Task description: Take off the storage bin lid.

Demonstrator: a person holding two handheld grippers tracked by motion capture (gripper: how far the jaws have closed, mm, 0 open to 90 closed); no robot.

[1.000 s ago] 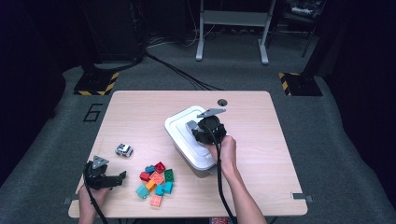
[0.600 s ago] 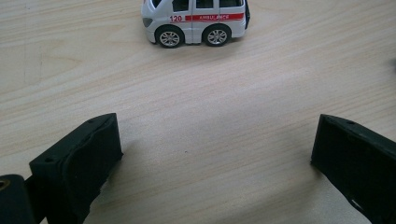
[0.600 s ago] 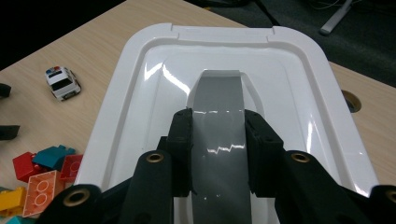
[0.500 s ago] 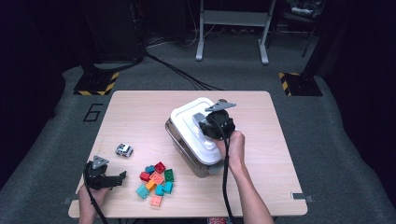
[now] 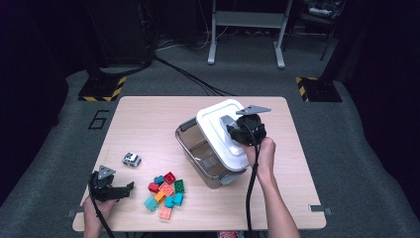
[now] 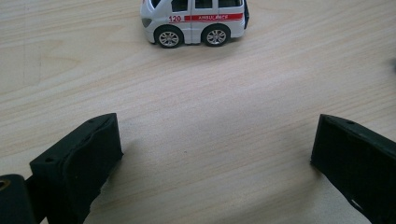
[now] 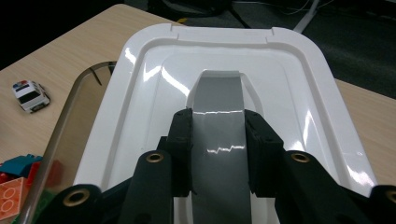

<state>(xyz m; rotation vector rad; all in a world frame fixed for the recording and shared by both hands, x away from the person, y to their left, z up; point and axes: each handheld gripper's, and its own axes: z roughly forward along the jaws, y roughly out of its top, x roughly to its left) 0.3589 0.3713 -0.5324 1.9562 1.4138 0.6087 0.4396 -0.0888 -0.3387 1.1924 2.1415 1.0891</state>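
both black jaws of my right gripper clamp the glossy white lid's grey handle; left gripper gapes over pale woodgrain table.

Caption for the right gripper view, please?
Right gripper clamps the grey handle of a white lid, lifted off a clear bin.

The right tool, clamped on the grey handle of the white lid, has lifted the lid off the clear box and carried it up and right, uncovering the box's left side.
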